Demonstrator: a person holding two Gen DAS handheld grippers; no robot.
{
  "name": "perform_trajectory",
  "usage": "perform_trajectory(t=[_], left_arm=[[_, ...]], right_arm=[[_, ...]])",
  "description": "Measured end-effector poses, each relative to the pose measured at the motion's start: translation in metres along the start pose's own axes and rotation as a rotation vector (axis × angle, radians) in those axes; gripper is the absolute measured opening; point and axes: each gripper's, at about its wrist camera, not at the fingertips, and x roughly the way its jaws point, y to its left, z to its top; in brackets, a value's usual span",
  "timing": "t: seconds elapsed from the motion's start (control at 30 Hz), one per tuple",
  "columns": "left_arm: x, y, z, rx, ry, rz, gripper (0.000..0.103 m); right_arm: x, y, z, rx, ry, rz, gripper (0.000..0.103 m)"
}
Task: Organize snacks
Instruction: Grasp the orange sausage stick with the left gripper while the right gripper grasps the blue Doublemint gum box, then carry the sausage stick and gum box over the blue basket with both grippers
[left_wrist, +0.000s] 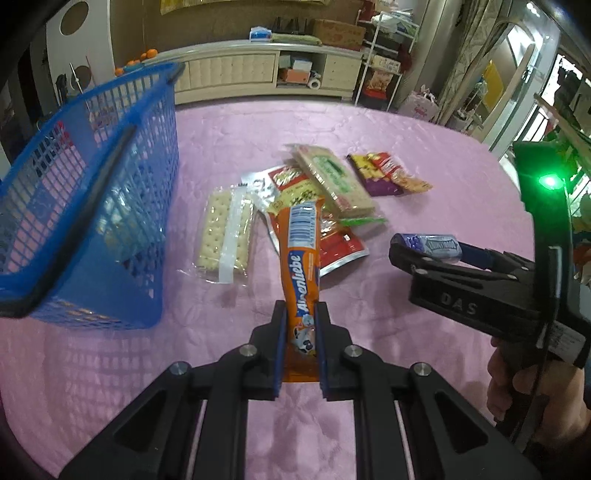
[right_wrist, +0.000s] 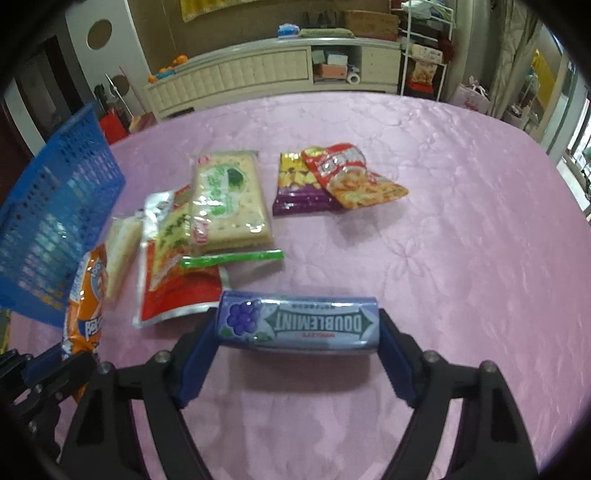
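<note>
My left gripper (left_wrist: 301, 314) is shut on an orange Alpenliebe candy roll (left_wrist: 300, 266), held above the pink tablecloth; the roll also shows at the left of the right wrist view (right_wrist: 85, 306). My right gripper (right_wrist: 297, 325) is shut on a purple Doublemint gum pack (right_wrist: 297, 320), held crosswise between the fingers; it shows in the left wrist view (left_wrist: 428, 245) to the right. A blue mesh basket (left_wrist: 85, 206) stands at the left, also seen in the right wrist view (right_wrist: 55, 221).
A pile of snacks lies mid-table: clear cracker pack (left_wrist: 225, 232), green cracker pack (right_wrist: 229, 199), red and silver pouch (right_wrist: 173, 266), purple and red packets (right_wrist: 332, 181). A cabinet (left_wrist: 258, 70) stands beyond the table's far edge.
</note>
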Motion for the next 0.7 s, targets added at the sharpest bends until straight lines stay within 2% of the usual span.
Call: perform_trajectory(t=[0.1, 0.37, 0.5, 0.7], left_arm=[[-0.014, -0.006, 0.0, -0.005, -0.008, -0.027, 0.013], [-0.07, -0.018, -0.001, 0.007, -0.095, -0.063, 0.013], [-0.102, -0.012, 0.002, -0.001, -0.151, -0.136, 0.013], [-0.139, 0.009, 0.011, 0.001, -0.213, -0.114, 0.013]], right_arm=[[-0.02, 0.004, 0.001, -0.011, -0.029, 0.017, 0.083], [-0.081, 0.013, 0.0, -0.028, -0.108, 0.05, 0.083], [-0.114, 0.025, 0.003, -0.071, -0.168, 0.064, 0.083], [-0.15, 0.052, 0.012, -0.11, -0.238, 0.12, 0.083]])
